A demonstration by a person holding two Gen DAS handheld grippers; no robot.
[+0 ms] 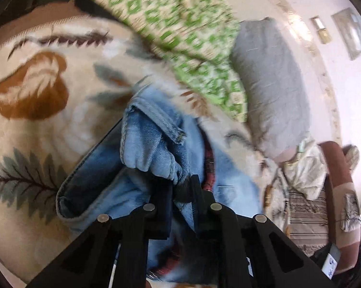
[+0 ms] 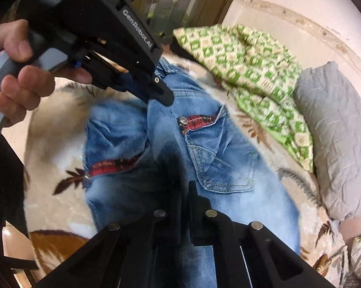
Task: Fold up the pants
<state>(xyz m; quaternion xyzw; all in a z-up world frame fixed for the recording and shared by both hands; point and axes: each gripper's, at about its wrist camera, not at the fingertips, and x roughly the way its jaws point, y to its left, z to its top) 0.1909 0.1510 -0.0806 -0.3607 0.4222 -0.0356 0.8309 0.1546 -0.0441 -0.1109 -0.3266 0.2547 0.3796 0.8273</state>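
Blue jeans (image 1: 144,144) with red plaid pocket lining lie back side up on a cream leaf-print blanket (image 1: 36,132). My left gripper (image 1: 183,187) is shut on a bunched fold of the denim near the waistband and holds it lifted off the blanket. In the right wrist view the same jeans (image 2: 216,148) spread out below, and the left gripper (image 2: 165,96), held by a person's hand (image 2: 19,72), pinches their far edge. My right gripper (image 2: 187,189) has its jaws together, pressed into the denim of the seat beside the back pocket.
A green-and-cream patterned quilt (image 2: 252,67) lies bunched behind the jeans. A grey pillow (image 2: 336,132) rests to its right against the wall. Both also show in the left wrist view: the quilt (image 1: 180,36) and the pillow (image 1: 271,84).
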